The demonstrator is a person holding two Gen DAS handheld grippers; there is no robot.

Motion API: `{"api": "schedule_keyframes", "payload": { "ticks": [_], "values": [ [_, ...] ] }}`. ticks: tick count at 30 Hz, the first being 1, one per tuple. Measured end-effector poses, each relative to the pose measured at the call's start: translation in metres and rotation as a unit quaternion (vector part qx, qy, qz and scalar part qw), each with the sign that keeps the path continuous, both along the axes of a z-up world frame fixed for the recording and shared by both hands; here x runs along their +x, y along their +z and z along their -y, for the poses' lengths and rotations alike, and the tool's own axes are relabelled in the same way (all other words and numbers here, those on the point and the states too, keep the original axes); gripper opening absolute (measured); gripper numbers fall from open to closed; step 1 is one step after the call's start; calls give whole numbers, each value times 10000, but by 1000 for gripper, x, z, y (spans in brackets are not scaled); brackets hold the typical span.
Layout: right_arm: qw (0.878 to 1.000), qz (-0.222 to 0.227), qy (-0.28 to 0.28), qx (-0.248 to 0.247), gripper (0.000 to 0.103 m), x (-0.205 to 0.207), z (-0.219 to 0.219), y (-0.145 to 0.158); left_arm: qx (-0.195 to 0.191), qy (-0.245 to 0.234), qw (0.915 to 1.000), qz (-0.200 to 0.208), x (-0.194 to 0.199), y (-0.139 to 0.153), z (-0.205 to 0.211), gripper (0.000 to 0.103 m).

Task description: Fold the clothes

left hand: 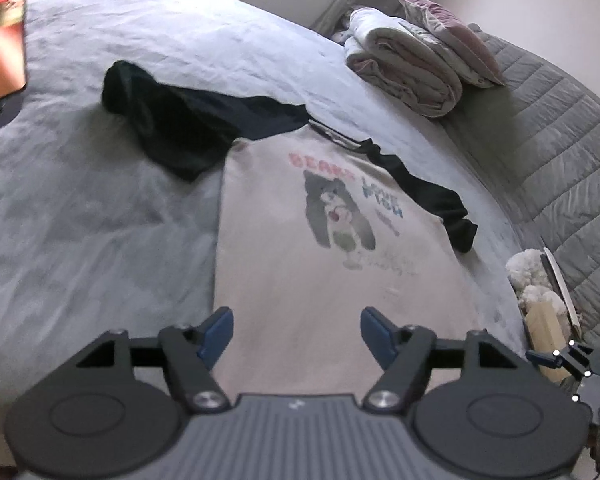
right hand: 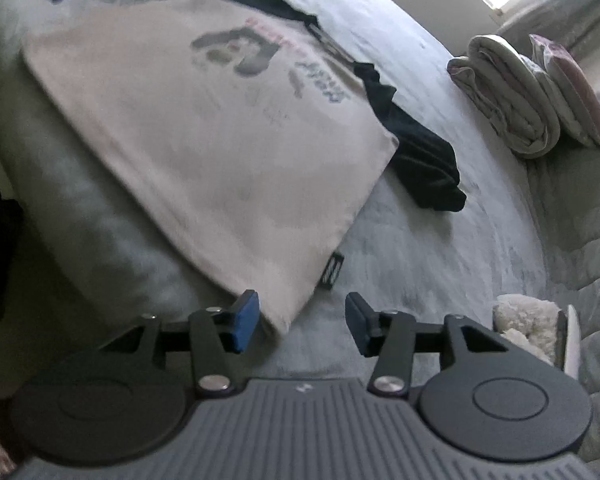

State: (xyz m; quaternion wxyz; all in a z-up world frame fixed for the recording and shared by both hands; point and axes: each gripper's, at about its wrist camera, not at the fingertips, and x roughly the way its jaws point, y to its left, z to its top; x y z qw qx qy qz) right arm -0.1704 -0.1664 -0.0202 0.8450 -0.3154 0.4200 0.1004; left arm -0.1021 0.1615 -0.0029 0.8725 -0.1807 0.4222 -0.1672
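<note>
The shirt (left hand: 324,240) is spread flat on the bed (left hand: 79,220), its long axis running toward the upper frame. Its hem is flanked by the released, empty left gripper (left hand: 296,334) and right gripper (right hand: 302,322).

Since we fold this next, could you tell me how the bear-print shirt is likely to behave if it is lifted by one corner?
The shirt lies flat and thin on the bed, so it will probably drape limply rather than hold shape. Its dark sleeves lie crumpled, so they would likely dangle. It looks light, and may slide over the smooth cover.
</note>
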Motion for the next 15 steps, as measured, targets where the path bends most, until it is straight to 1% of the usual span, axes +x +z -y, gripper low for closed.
{"api": "schedule_keyframes", "payload": {
  "ticks": [3, 7, 9, 12, 15],
  "values": [
    [9988, -21, -199, 436, 56, 19, -2, 8, -39, 142, 9999, -62, 23, -2, -2, 74],
    [9934, -60, -522, 1016, 56, 52, -12, 16, -73, 399, 9989, -214, 62, -3, -3, 74],
    [9897, -39, -664, 1267, 60, 68, -20, 19, -53, 520, 9984, -227, 81, -5, -3, 75],
    [9842, 24, -784, 1585, 61, 91, -37, 22, 18, 612, 9981, 84, 101, -12, -3, 77],
    [9815, 104, -762, 1755, 61, 117, -59, 24, 68, 808, 9954, 519, 108, -30, -9, 78]
  ]
}}
